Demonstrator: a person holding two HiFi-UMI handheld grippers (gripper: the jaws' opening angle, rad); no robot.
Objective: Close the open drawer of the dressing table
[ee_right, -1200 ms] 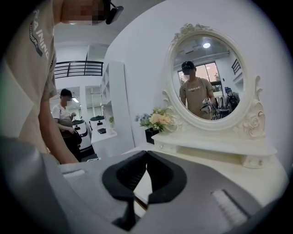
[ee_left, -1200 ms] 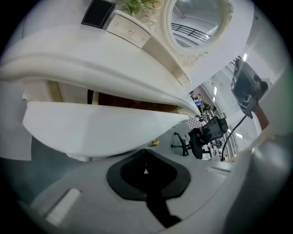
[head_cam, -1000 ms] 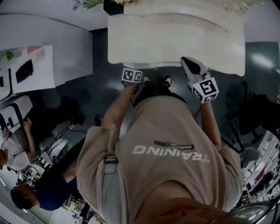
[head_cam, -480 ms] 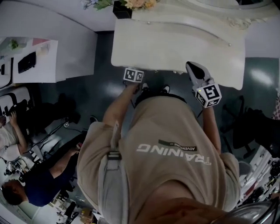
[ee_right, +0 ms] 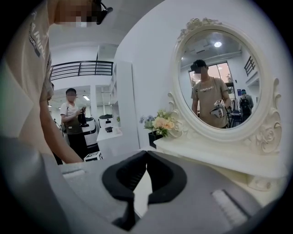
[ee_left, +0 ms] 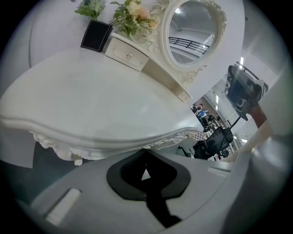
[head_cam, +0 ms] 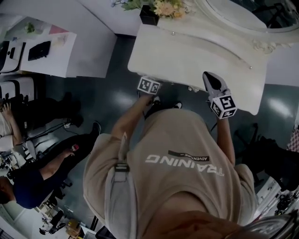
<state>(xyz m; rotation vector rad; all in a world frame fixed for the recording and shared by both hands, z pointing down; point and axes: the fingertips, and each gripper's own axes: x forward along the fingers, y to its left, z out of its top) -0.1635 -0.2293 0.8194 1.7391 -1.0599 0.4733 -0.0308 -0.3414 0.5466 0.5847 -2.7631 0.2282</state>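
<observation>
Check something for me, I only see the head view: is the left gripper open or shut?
Observer: The left gripper is shut, with nothing between its jaws.
Operator: And the right one?
Observer: The right gripper is shut and empty too.
Operator: Is there a drawer up on the tabletop?
Observer: Yes, a small drawer sits beside the flowers, and it looks closed.
</observation>
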